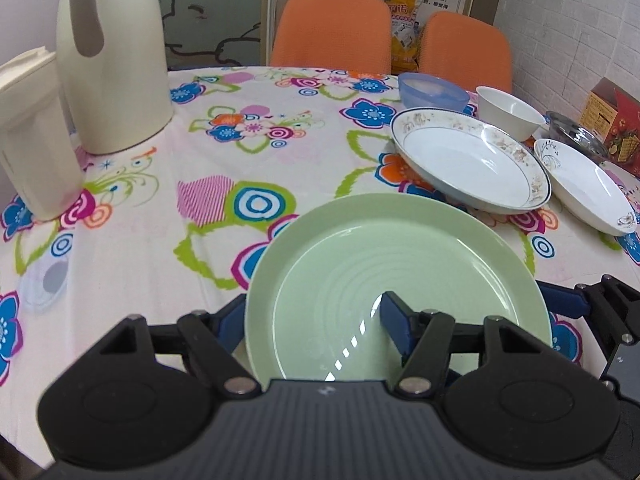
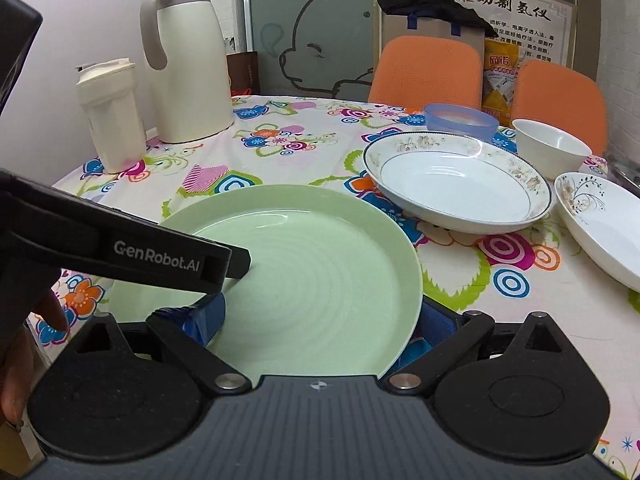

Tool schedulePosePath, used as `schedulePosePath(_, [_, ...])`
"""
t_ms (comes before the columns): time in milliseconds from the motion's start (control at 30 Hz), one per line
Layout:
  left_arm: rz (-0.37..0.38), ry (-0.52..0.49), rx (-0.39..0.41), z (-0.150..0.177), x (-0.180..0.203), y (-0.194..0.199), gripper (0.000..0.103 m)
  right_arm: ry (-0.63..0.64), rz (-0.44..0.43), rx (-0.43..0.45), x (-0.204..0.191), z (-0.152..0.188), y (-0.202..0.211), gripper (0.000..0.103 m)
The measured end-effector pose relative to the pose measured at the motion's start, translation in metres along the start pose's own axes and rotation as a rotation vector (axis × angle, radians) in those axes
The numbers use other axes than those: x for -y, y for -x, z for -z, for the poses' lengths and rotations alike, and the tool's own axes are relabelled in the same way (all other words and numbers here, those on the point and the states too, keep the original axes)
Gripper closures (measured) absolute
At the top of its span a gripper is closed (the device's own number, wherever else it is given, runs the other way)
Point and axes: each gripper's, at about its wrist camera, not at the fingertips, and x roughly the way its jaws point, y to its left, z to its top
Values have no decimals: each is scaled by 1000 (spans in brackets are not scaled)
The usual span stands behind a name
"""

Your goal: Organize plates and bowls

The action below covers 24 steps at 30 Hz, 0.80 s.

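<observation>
A pale green plate [image 1: 400, 264] [image 2: 320, 280] is held above the flowered tablecloth [image 1: 160, 220]. My left gripper [image 1: 312, 320] is shut on its near rim, one blue finger under the edge and the other on the plate's face. In the right wrist view, that upper finger [image 2: 180, 260] reaches in from the left. My right gripper [image 2: 320, 324] is open, its blue fingers [image 2: 204, 320] spread beneath the plate's near edge. Right of the green plate lie a floral-rimmed deep plate [image 1: 472, 160] [image 2: 456, 180] and a vine-patterned white plate [image 1: 588, 184] [image 2: 604, 220].
Behind the plates stand a white bowl [image 1: 510, 112] [image 2: 552, 148], a blue bowl [image 1: 432, 90] [image 2: 460, 120] and a glass bowl [image 1: 576, 136]. A cream jug [image 1: 112, 60] and a lidded container [image 1: 36, 128] occupy the far left. Two orange chairs [image 1: 332, 28] face the table. A red box [image 1: 616, 128] sits at right.
</observation>
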Motion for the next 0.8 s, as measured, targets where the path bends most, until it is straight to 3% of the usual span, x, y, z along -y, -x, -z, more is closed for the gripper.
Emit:
schedulePosePath(233, [13, 5, 11, 0, 0, -4, 40, 0, 5, -6, 4, 0, -1, 15])
schedulePosePath(333, [21, 10, 4, 0, 0, -5, 28, 8, -22, -17, 5, -2, -2, 15])
schedulePosePath(400, [37, 27, 18, -2, -3, 0, 26, -7, -57, -23, 15, -5, 2, 18])
schedulePosePath(433, [44, 44, 35, -4, -6, 4, 18, -42, -52, -6, 25, -7, 8, 17])
schedulePosePath(467, [55, 65, 62, -9, -11, 8, 13, -88, -28, 20, 38, -11, 15, 17])
schedulePosePath(600, [75, 91, 131, -40, -18, 11, 12, -220, 49, 30, 85, -28, 18, 17])
schedulePosePath(667, [89, 85, 157, -60, -17, 1, 10, -274, 43, 13, 102, -34, 8, 17])
schedulePosePath(800, [137, 54, 132, -101, -8, -39, 10, -344, 15, -65, 120, -42, -25, 17])
